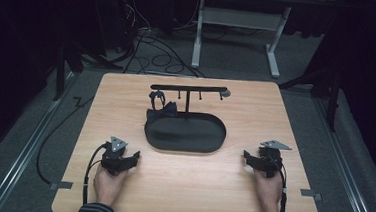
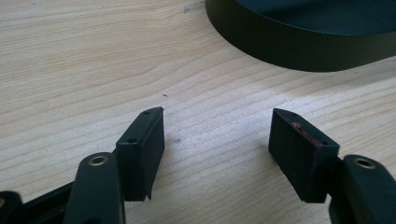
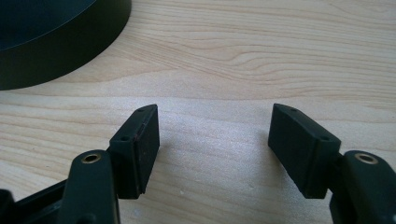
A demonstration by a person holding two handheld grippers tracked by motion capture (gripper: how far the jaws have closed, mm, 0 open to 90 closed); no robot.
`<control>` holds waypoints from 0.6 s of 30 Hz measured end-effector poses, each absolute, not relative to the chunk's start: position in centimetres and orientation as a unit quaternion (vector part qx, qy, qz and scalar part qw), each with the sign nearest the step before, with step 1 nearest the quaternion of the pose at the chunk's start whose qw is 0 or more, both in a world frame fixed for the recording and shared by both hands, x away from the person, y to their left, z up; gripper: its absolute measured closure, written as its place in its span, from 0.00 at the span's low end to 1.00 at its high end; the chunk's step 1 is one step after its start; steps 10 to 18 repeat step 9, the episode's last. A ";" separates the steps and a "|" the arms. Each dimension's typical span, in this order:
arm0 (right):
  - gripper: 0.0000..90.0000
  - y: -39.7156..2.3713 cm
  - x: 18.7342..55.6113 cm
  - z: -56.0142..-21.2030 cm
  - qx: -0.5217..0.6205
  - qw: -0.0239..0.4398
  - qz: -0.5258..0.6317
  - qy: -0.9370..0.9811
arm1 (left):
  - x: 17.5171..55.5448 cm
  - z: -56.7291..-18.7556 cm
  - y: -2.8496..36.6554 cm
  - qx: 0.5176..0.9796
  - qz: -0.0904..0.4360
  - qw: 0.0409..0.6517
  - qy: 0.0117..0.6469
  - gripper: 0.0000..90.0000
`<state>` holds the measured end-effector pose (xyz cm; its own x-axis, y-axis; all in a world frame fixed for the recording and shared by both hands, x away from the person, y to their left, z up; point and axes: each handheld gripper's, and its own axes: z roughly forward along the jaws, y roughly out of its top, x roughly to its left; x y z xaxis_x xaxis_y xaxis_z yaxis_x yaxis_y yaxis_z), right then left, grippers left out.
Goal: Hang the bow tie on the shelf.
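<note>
the wooden table (image 1: 190, 186) carries in its middle a black oval tray (image 1: 185, 133), and from the back part of this tray rises a thin black stand with a crossbar (image 1: 188, 88) and small hooks under it. a dark bow tie (image 1: 161, 112) lies at the back left edge of the tray, just below the left end of the crossbar, with its strap going up toward a hook there; if it is fully hung i cannot tell. the left gripper (image 1: 131, 160) rests low on the table, near the front left of the tray, and its fingers (image 2: 142, 149) stand wide apart with nothing but bare wood between them. the right gripper (image 1: 248, 157) rests the same way at the front right of the tray, its fingers (image 3: 135, 149) also apart and empty. both are well apart from the bow tie. i judge that no step on the bow tie is in hand now; the hands wait at the sides. a next move, if the tie must be taken or hung better, calls for one gripper to rise over the tray rim, reach to the back left, and close on the soft cloth without pushing the light stand.
</note>
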<state>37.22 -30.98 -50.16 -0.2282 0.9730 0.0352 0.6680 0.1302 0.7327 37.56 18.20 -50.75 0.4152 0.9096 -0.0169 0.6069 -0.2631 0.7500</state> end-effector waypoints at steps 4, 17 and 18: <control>0.39 -31.0 37.2 -50.2 0.574 0.236 0.324 0.714 | 37.5 -50.8 18.2 0.765 0.216 0.350 0.496 0.39; 0.39 -31.0 37.2 -50.2 0.574 0.236 0.324 0.715 | 37.5 -50.8 18.2 0.765 0.214 0.350 0.496 0.37; 0.39 -31.0 37.2 -50.2 0.574 0.236 0.324 0.715 | 37.5 -50.8 18.2 0.765 0.214 0.350 0.496 0.37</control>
